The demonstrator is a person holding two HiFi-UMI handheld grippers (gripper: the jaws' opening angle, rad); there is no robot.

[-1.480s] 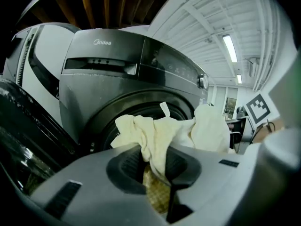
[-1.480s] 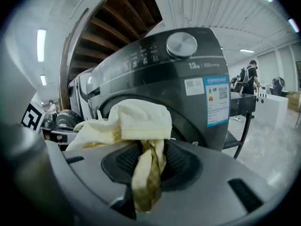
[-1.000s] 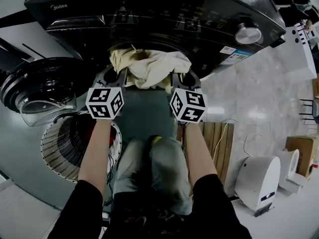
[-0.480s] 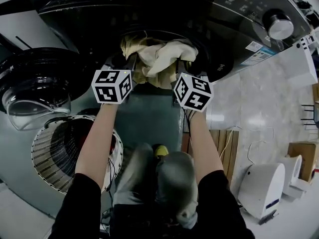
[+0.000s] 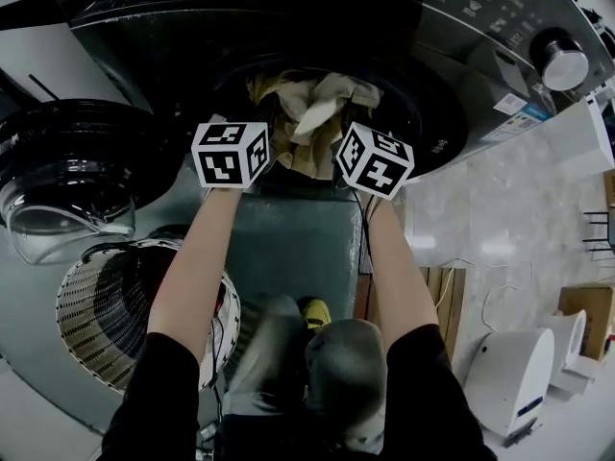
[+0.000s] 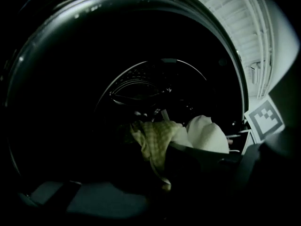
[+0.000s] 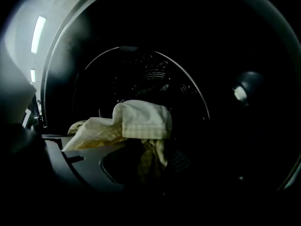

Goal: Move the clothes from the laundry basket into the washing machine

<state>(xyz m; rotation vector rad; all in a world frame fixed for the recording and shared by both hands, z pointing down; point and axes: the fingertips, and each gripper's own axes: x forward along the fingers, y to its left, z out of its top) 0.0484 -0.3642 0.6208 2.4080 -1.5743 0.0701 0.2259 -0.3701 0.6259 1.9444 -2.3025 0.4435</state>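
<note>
Item: one crumpled, cream-and-yellow checked cloth (image 5: 309, 123) at the washing machine (image 5: 452, 84) round mouth.
Your left gripper (image 5: 267, 125) and right gripper (image 5: 338, 133) both clamp it.

Checked cloth (image 6: 154, 142) before dark drum (image 6: 141, 81)

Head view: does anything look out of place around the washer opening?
Nothing stands out. Left gripper and right gripper hold the cream garment at the drum mouth; the door is open, the laundry basket upright.
</note>
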